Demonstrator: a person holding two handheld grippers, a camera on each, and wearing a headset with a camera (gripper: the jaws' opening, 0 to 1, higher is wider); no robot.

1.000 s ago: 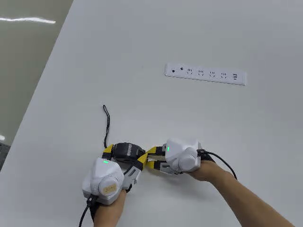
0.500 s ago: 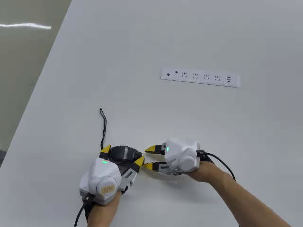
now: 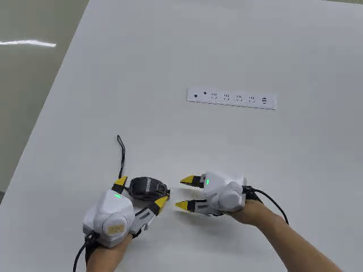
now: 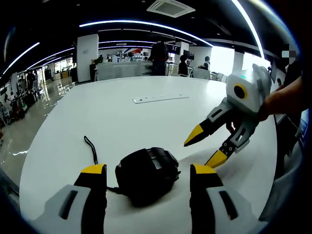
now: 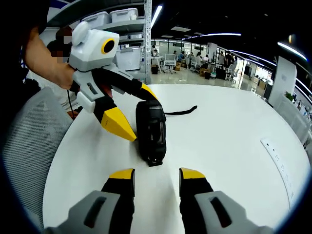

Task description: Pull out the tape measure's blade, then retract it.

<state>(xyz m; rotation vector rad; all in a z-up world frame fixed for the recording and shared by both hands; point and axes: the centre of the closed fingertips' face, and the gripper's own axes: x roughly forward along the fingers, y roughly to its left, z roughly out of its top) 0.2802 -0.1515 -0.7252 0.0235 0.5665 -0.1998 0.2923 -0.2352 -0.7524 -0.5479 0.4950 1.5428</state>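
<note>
A black tape measure [image 3: 146,188] lies on the white table [image 3: 170,56], its black wrist strap [image 3: 120,153] trailing away from me. No blade shows outside the case. My left gripper [image 3: 140,191] stands open around the case; in the left gripper view a gap shows on each side between the tape measure [image 4: 146,174] and the yellow-tipped fingers [image 4: 92,171]. My right gripper [image 3: 187,192] is open and empty just to the right, pointing at the case from a short distance. In the right gripper view the tape measure [image 5: 151,129] lies ahead of the jaws.
A white power strip [image 3: 231,98] lies on the table farther back and to the right. The table's left edge [image 3: 54,85] runs diagonally, with floor beyond it. Bare tabletop surrounds the grippers. An office with people lies in the background.
My right gripper has drawn back to the right, off the tape measure, and stands wider open. My left gripper's jaws have loosened around the case. The head camera has also shifted.
</note>
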